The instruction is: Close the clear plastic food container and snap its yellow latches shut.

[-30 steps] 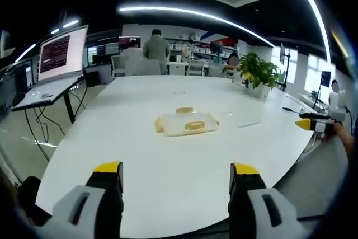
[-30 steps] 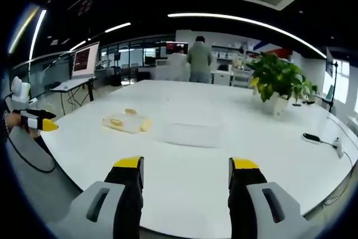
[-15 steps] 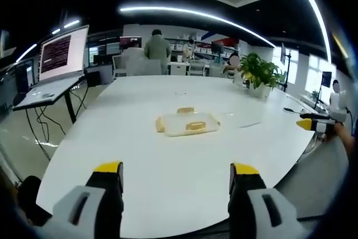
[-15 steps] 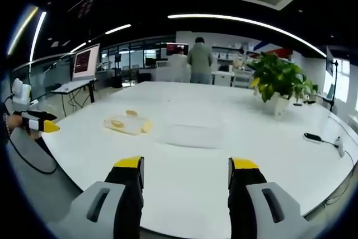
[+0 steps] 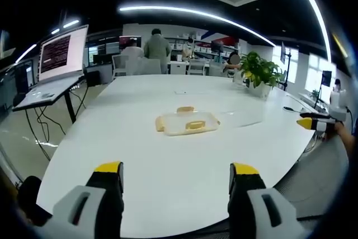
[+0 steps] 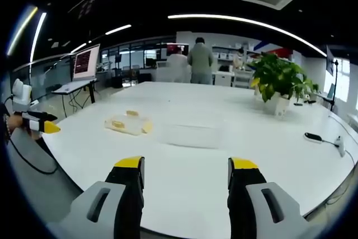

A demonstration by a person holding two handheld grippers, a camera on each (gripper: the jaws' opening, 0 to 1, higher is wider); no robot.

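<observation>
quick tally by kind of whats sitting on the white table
Lid with yellow latches: 1
Clear container base: 1
Potted plant: 1
Small dark device near the far edge: 1
Total: 4

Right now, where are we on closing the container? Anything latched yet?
Nothing looks done. The lid with yellow latches lies on the white table, apart from the clear container, which sits uncovered. Nothing is in hand: the left gripper and right gripper are both open and short of both parts. Left: pick up the lid, seat it on the container, snap the latches.
</observation>
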